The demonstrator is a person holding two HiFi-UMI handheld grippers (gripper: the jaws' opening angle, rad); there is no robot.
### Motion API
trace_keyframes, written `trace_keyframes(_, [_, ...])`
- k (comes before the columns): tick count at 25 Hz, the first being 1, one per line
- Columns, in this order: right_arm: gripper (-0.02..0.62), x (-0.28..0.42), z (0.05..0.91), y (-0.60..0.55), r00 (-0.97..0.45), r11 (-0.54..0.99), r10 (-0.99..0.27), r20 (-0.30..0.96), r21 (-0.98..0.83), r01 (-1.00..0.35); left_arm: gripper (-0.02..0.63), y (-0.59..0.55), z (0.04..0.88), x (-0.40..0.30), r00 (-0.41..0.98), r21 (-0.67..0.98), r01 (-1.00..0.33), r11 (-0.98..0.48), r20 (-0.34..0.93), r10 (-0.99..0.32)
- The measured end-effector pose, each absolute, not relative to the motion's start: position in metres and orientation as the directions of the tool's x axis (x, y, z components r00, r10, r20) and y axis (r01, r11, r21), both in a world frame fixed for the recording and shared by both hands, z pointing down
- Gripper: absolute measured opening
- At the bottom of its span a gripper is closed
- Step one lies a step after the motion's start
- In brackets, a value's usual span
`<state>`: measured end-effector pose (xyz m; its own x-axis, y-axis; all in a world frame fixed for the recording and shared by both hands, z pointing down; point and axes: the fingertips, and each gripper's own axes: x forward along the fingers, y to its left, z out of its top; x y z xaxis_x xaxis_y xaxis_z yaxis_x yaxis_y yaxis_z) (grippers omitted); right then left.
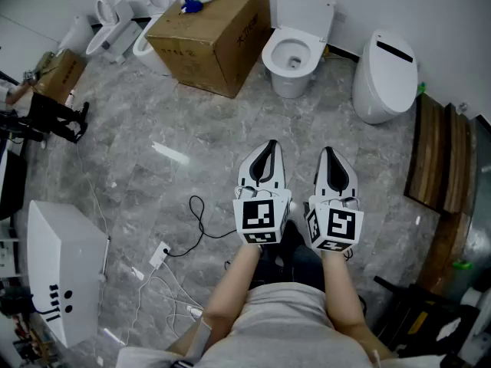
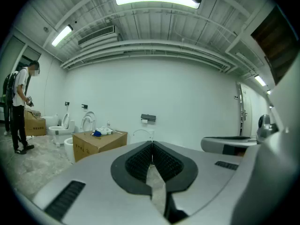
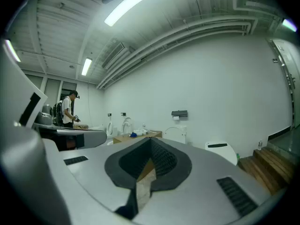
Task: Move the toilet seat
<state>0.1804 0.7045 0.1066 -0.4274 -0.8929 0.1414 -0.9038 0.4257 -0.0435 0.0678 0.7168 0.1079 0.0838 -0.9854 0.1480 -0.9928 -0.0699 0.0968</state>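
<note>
A white toilet (image 1: pixel 292 55) stands against the far wall, its lid up and its seat ring (image 1: pixel 275 53) down around the bowl. Both grippers hover side by side over the grey floor, well short of it and pointing toward it. My left gripper (image 1: pixel 268 147) is shut and holds nothing. My right gripper (image 1: pixel 331 153) is shut and empty as well. In the left gripper view the jaws (image 2: pixel 151 145) meet, and the raised lid (image 2: pixel 139 133) peeks just above them. In the right gripper view the gripper (image 3: pixel 150 140) is closed too, with the toilet (image 3: pixel 176 133) beyond its tips.
A second toilet (image 1: pixel 384 75) with a closed lid stands right of the first. A cardboard box (image 1: pixel 212 34) sits left of it, with more toilets (image 1: pixel 111 29) beyond. Wooden steps (image 1: pixel 439 153) line the right. Cables (image 1: pixel 178 245) and a white unit (image 1: pixel 66 276) lie at lower left. A person (image 2: pixel 19 108) stands far left.
</note>
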Motion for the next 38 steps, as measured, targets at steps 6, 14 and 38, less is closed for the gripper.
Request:
trace_keyframes(6, [0.017,0.183,0.108,0.699,-0.426,0.424,-0.894,0.141,-0.043,-0.905,0.017,0.713,0.108,0.072,0.089,0.099,-0.992,-0.075,0.146,-0.985])
trace_keyframes(14, [0.017,0.188,0.109,0.685,-0.440,0.436,-0.886,0.146,-0.057,-0.898,0.017,0.701,0.109,0.079,0.086,0.095,-0.993,-0.072,0.153,-0.985])
trace_keyframes(38, [0.018,0.209,0.135,0.628,-0.491,0.480,-0.853,0.179,-0.101,-0.871,0.017,0.658,0.131,0.083,-0.006,0.093,-0.995,0.025,0.199,-0.980])
